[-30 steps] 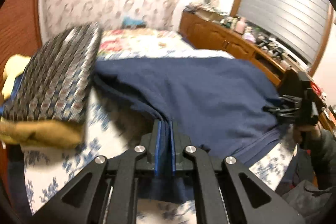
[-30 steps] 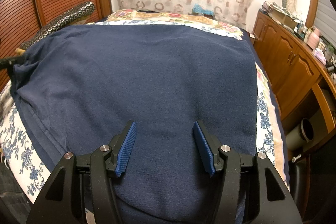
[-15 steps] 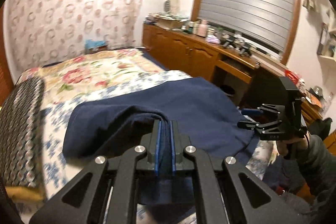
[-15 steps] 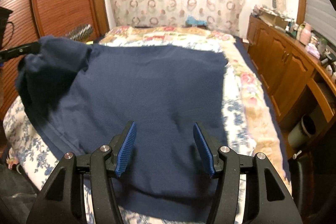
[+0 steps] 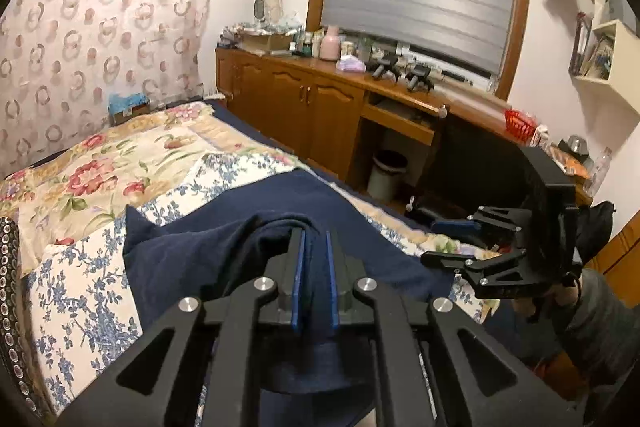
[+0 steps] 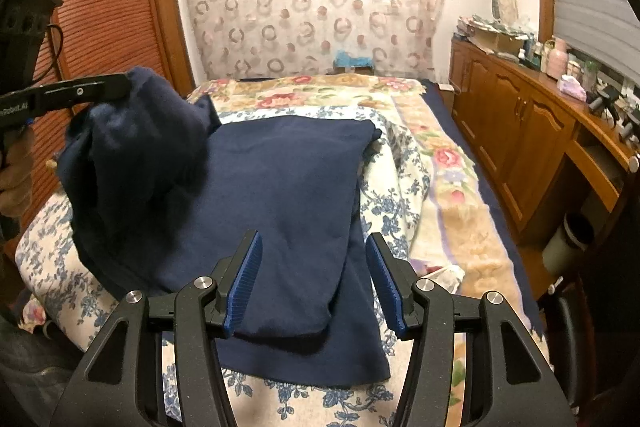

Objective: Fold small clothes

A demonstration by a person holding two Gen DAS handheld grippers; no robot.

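Note:
A navy garment [image 6: 288, 179] lies spread on the bed, partly doubled over. Its left edge [image 6: 136, 131] is lifted in a bunch and hangs from my left gripper [image 6: 92, 89]. In the left wrist view that gripper [image 5: 315, 239] has navy cloth [image 5: 360, 227] filling the narrow gap between its blue pads; the jaws are opening but still grip the fabric. My right gripper [image 6: 313, 239] hovers open above the garment's near part, nothing between its pads. It also shows at the right in the left wrist view [image 5: 430, 243], held by a person's hand.
The bed carries a floral quilt [image 6: 448, 195] and a blue-flowered sheet [image 5: 80, 291]. A dark patterned pillow [image 5: 8, 267] lies at the left. Wooden cabinets [image 6: 516, 131] with clutter on top line the right wall, with a bin [image 5: 386, 175] below. A slatted wardrobe door [image 6: 104, 7] stands at the left.
My left gripper has carried the garment's edge up and across toward the right gripper, folding the cloth over itself; its pads have parted slightly. The right gripper has risen and pulled back.

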